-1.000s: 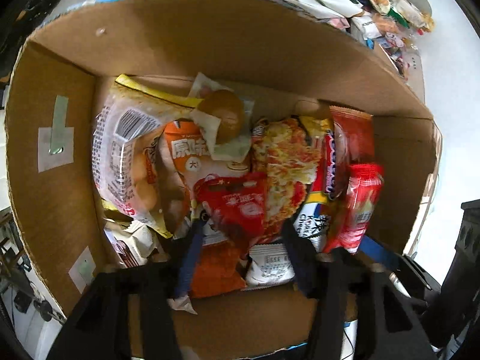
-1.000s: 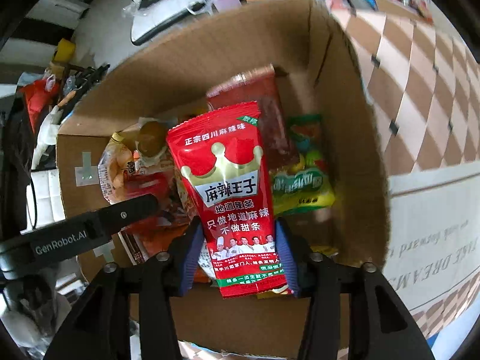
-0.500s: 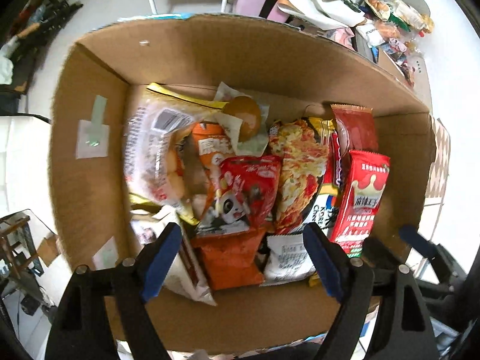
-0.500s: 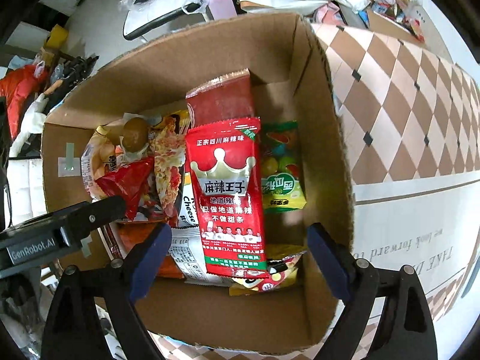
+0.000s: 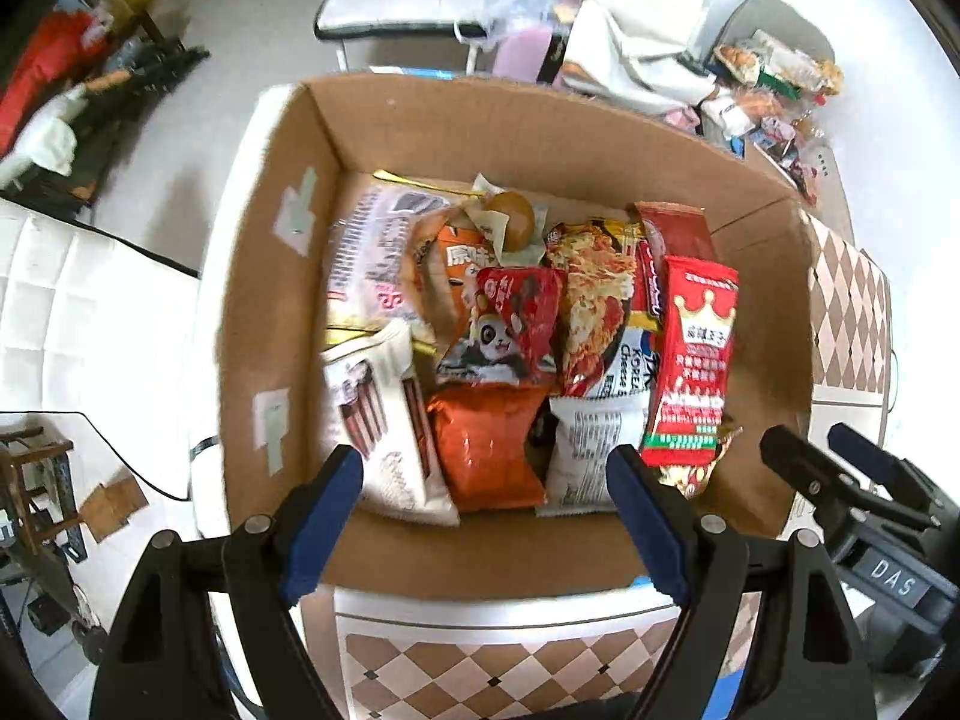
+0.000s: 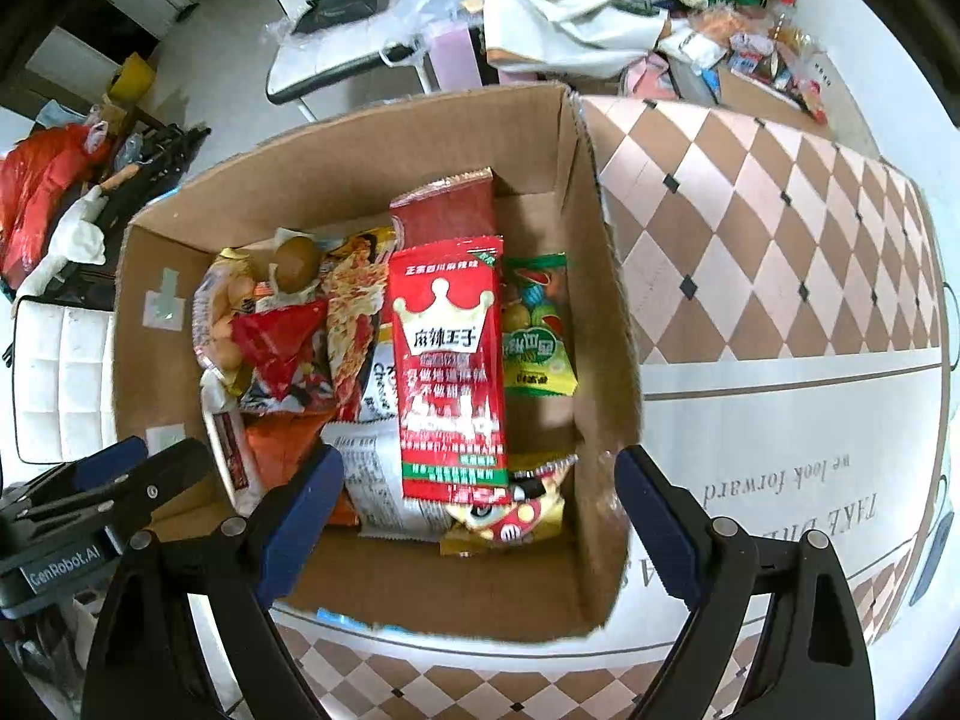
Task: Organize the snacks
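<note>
Both grippers are being held pointing straight down over the open brown cardboard box (image 5: 282, 324) of snack packets. The left gripper (image 5: 489, 516) and right gripper (image 6: 480, 507) are standing wide apart with nothing between their blue pads. The red crown-printed spicy-strip packet (image 6: 450, 372) is lying released inside the box, beside a green candy bag (image 6: 537, 330). "KOREA" and "Cheese" are being shown on a noodle packet (image 5: 630, 354).

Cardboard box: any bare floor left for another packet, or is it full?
One free strip: bare bottom of the cardboard box along its right wall, beside and in front of the green candy bag. A narrower strip runs along the near wall. Left of the red crown packet, packets overlap wall to wall.
</note>
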A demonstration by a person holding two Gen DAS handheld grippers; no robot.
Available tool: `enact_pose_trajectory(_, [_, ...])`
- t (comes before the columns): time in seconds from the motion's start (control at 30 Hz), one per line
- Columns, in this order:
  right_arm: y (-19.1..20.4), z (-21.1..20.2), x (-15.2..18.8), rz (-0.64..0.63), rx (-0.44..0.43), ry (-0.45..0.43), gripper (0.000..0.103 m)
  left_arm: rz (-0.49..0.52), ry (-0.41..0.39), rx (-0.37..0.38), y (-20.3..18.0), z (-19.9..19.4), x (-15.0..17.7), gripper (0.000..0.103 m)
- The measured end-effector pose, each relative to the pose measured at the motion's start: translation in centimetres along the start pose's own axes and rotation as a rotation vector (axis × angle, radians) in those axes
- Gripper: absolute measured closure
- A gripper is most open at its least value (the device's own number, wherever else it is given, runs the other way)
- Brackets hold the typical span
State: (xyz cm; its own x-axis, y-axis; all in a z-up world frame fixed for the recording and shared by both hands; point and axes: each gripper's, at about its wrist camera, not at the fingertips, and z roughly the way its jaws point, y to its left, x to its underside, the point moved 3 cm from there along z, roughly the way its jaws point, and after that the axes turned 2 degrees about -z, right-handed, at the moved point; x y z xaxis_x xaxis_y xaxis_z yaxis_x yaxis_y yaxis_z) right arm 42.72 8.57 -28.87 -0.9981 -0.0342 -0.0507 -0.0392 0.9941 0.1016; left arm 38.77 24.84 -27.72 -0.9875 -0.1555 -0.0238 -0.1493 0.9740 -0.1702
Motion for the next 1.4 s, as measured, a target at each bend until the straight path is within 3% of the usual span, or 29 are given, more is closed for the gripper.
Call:
enact_pose_trajectory(0.73, [-2.0,-18.1,14.9,-0.023,-0.011,-0.349,0.009,0.088,-0.48,-0.091,-4.3,-15.7,13.3,0.02])
enact_pose_trajectory(1.1, [-2.2,-27.4,22.4,-0.053,0.017,-0.526,0.009,0.102,-0.602,-0.072,-5.4,-21.3,19.0,0.02])
enact_pose_trajectory(1.17, [-2.1,-28.6,23.3,-0.054,0.013,-0.546,0.004,0.102,-0.617,-0.069,-5.7,-22.1,19.8,0.02])
enact_pose_trajectory(1.27, [-2.1,-30.3,24.5,-0.064,0.034,-0.588,0.003,0.102,-0.652,-0.068,-6.0,-23.3,20.8,0.02])
enact_pose_trajectory(1.4, [-2.3,-31.7,25.4,-0.062,0.053,-0.632,0.002,0.105,-0.675,-0.065,-6.2,-23.9,21.1,0.006])
